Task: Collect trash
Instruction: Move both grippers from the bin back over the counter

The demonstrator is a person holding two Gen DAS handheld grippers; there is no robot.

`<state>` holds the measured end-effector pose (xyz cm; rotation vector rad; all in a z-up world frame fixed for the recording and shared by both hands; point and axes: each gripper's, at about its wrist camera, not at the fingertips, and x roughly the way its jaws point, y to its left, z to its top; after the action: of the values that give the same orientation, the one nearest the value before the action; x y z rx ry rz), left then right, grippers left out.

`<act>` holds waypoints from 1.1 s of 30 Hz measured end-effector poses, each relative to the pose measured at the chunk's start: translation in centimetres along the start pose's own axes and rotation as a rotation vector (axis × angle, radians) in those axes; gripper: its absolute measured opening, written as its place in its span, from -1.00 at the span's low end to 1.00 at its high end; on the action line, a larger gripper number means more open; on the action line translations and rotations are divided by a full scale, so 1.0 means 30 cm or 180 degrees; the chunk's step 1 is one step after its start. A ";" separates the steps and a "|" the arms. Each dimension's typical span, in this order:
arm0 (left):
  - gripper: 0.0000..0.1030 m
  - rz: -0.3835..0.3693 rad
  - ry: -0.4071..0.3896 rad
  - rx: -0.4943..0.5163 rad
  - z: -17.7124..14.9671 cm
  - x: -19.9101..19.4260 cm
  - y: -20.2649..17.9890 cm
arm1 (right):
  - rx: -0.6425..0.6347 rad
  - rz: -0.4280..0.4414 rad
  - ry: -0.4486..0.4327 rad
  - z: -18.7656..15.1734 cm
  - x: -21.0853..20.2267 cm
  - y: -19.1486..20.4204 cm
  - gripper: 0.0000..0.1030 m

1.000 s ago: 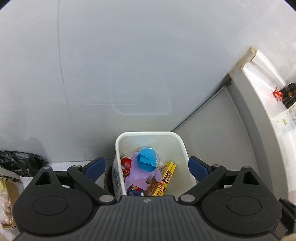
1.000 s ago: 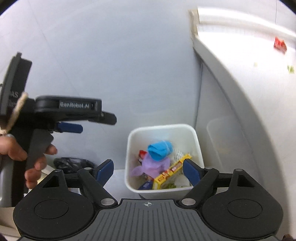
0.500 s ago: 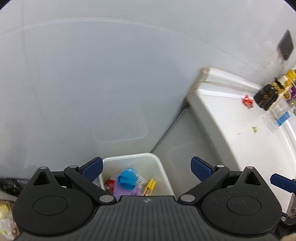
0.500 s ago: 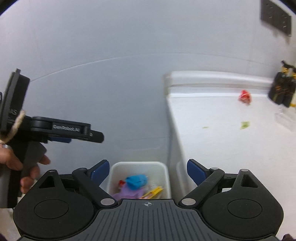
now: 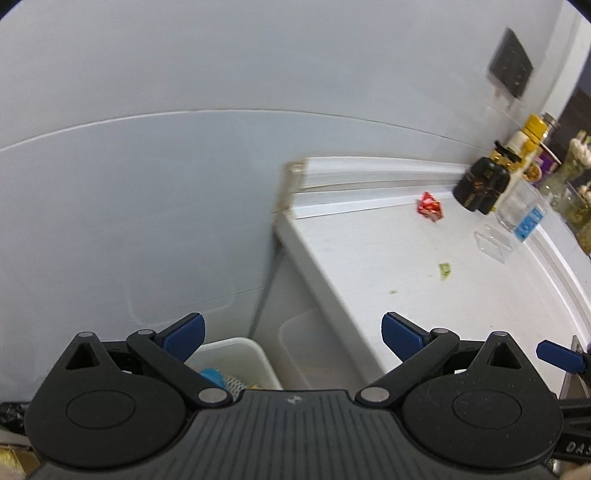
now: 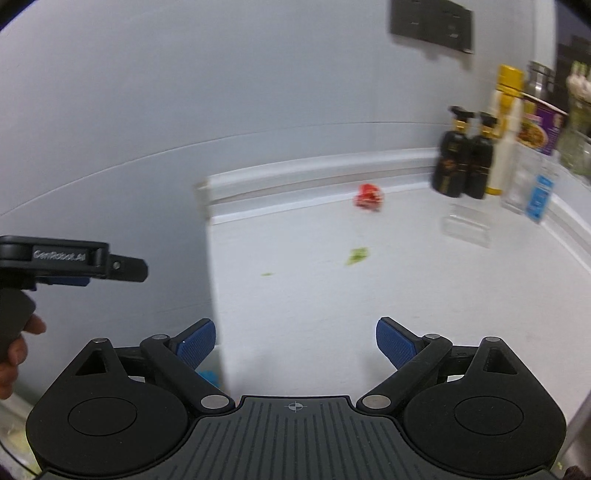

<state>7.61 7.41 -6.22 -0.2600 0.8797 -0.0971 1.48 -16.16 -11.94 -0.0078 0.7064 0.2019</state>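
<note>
A crumpled red wrapper (image 5: 429,206) (image 6: 368,197) lies near the back of the white counter (image 5: 388,266) (image 6: 332,295). Green scraps (image 5: 445,270) (image 6: 356,256) lie nearer the middle. The white trash bin (image 5: 236,356) stands on the floor left of the counter, holding blue and yellow trash. My left gripper (image 5: 291,334) is open and empty, above the bin and counter edge. My right gripper (image 6: 295,341) is open and empty over the counter's front left. The left gripper also shows in the right wrist view (image 6: 122,267), seen from the side.
Two dark pump bottles (image 6: 463,168) (image 5: 482,184), a yellow-capped bottle (image 6: 504,136), a clear plastic holder (image 6: 467,225) (image 5: 495,240) and a clear box with a blue label (image 6: 533,188) stand at the counter's back right. A dark wall outlet (image 6: 432,22) hangs above. A black bag (image 5: 11,411) lies at far left.
Both grippers have risen and tilted up from the bin toward the counter. The bin has slid to the bottom of both views; the wrapper and bottles have come into fuller view. Both stay open.
</note>
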 end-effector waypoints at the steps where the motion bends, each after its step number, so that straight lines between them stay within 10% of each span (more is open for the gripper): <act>1: 0.98 -0.0014 -0.0001 0.0022 0.004 0.007 -0.018 | 0.0027 -0.0028 -0.0005 0.003 0.005 -0.022 0.86; 33: 0.82 -0.0083 -0.0090 0.1113 0.144 0.458 -0.487 | 0.0525 -0.0370 0.0148 0.128 0.404 -0.600 0.86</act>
<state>20.01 -8.51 -10.01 0.0540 0.8159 -0.2678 16.29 -31.32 -17.94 0.1041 0.7650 0.0319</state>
